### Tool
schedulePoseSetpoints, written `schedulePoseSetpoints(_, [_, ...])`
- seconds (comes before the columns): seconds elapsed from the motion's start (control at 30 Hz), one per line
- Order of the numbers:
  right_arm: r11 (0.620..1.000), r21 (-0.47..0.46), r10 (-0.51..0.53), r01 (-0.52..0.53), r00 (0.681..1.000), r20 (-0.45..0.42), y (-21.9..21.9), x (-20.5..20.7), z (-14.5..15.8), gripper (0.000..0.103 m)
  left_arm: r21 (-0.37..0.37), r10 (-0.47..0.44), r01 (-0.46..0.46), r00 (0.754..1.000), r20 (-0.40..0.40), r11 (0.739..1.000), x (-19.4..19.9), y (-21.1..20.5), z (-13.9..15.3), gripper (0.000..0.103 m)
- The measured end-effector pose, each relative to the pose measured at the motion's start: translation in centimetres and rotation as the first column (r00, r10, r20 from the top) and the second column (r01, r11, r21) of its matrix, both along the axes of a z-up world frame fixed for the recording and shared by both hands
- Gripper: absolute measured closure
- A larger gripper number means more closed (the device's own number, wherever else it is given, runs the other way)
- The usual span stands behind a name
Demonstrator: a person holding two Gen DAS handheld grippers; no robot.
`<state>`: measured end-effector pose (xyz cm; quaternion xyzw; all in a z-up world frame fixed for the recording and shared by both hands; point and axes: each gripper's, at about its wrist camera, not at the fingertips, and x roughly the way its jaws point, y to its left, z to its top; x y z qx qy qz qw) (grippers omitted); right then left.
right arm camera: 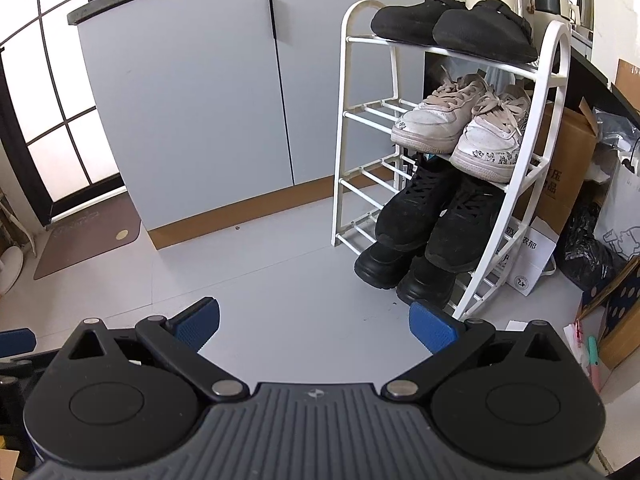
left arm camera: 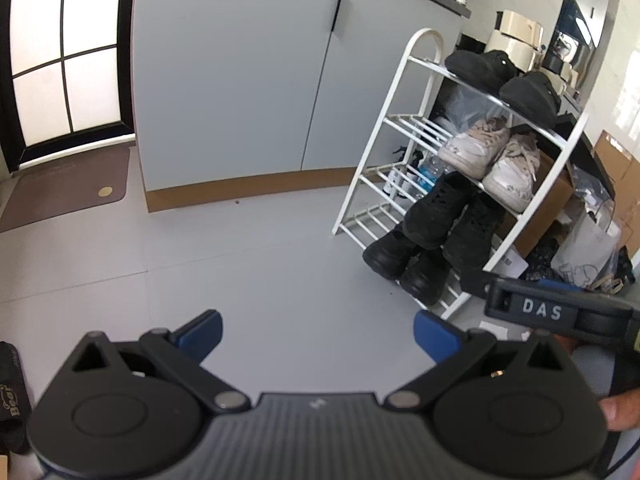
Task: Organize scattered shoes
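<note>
Right wrist view: right tool (right arm camera: pixel 314 326) wide open, empty; left tool (left arm camera: pixel 318 334) likewise. Shoe rack (right arm camera: pixel 556 64) looks full — probably scan the floor for strays.

Pale grey tiled floor (right arm camera: pixel 280 280), grey two-door cabinet (right arm camera: pixel 200 112); bright gridded glass door (left arm camera: pixel 60 52), brown doormat (left arm camera: pixel 64 188)

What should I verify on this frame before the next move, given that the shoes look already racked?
1. Left gripper open, holding nothing: ok.
2. Right gripper open, holding nothing: ok.
3. Four pairs on the white wire shoe rack, one per shelf: ok.
4. White lace-up sneakers paired: ok.
5. Grey floor in front free of loose shoes: ok in view; beyond the frames, cannot tell.
6. Black chunky boots fully on the bottom shelf: cannot tell.
</note>
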<state>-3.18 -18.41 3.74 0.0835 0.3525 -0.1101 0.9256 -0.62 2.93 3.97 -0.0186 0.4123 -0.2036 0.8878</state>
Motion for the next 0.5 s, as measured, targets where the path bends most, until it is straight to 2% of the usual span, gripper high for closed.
schedulePoseSetpoints(0.5, [0.999,0.001,0.036,-0.036,0.999,-0.014,0.73,0.2,-0.22,0.0,0.006,0.01,-0.01,1.0,0.003,1.0,-0.24,-0.1,0.13,0.0])
